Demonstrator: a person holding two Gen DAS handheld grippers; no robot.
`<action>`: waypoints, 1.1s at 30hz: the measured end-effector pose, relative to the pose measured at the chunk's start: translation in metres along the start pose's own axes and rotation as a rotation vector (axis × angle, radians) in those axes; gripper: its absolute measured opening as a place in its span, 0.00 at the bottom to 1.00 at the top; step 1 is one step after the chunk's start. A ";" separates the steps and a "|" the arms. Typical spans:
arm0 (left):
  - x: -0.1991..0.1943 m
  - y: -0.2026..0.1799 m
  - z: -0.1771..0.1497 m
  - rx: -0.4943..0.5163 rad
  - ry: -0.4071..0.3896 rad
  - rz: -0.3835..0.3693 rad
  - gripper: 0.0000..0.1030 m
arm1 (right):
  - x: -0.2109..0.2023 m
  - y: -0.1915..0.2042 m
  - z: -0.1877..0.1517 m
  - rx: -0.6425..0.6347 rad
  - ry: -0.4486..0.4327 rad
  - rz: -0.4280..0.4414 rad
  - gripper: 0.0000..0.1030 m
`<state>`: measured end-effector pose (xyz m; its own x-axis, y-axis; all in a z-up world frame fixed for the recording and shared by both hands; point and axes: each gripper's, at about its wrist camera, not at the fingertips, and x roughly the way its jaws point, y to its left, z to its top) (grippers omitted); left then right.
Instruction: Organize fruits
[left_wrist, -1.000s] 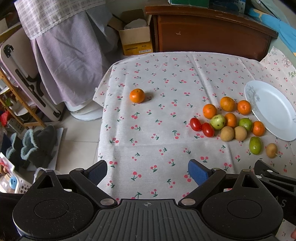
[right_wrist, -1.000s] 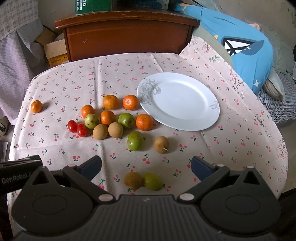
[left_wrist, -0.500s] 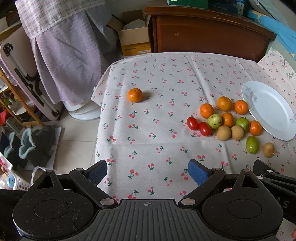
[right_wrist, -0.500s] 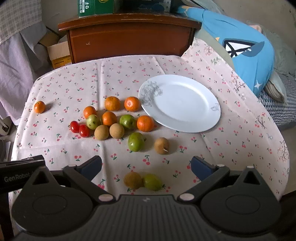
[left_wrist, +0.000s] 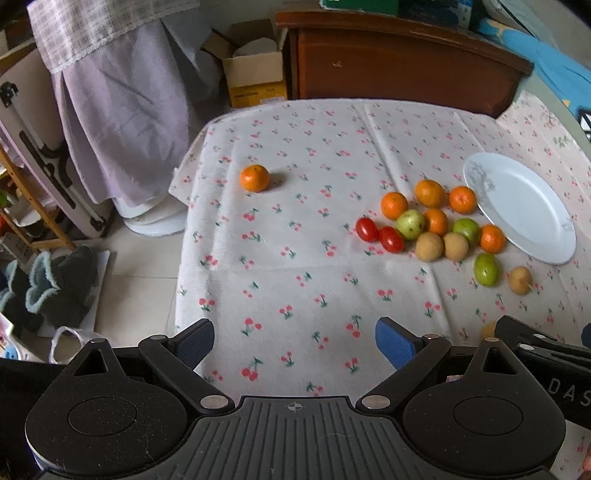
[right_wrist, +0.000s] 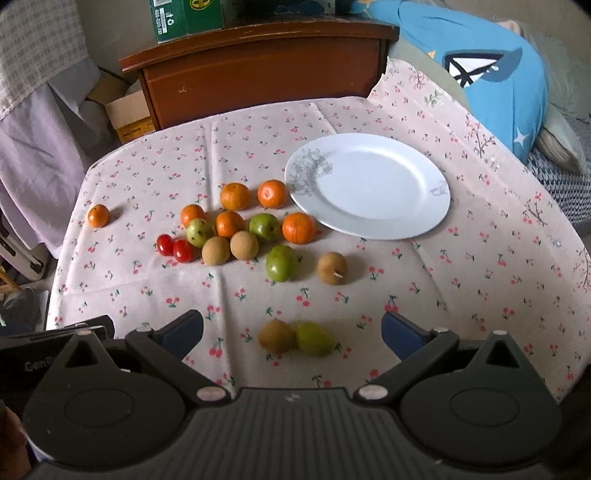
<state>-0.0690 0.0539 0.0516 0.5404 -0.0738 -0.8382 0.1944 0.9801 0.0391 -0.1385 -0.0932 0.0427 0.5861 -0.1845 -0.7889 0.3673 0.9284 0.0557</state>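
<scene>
Both grippers hang over the near edge of the cloth-covered worktop (right_wrist: 480, 258), the left gripper (left_wrist: 294, 341) and right gripper (right_wrist: 291, 328) each spread wide and holding nothing. Just ahead of the right one lie a brown fruit (right_wrist: 275, 336) and a green fruit (right_wrist: 314, 339), touching. Farther on sits the main fruit cluster (right_wrist: 236, 229), beside the bare white plate (right_wrist: 369, 184); one lone orange (left_wrist: 254, 178) lies well apart at the left.

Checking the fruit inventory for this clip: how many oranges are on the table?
6: one orange alone far left; five in the cluster left of the plate, at and. None looks hidden.
</scene>
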 end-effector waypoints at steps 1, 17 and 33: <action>0.000 -0.001 -0.003 0.002 0.004 -0.007 0.92 | 0.000 -0.001 -0.002 -0.007 0.003 -0.009 0.99; 0.000 0.015 -0.007 -0.051 -0.011 -0.002 0.93 | -0.027 -0.060 -0.045 0.004 -0.077 0.076 0.99; 0.018 0.045 0.030 -0.227 -0.050 -0.009 0.92 | -0.017 -0.063 -0.052 0.040 -0.087 0.126 0.93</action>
<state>-0.0263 0.0907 0.0543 0.5801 -0.0865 -0.8100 0.0131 0.9952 -0.0969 -0.2096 -0.1321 0.0212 0.6886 -0.0965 -0.7186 0.3144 0.9328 0.1760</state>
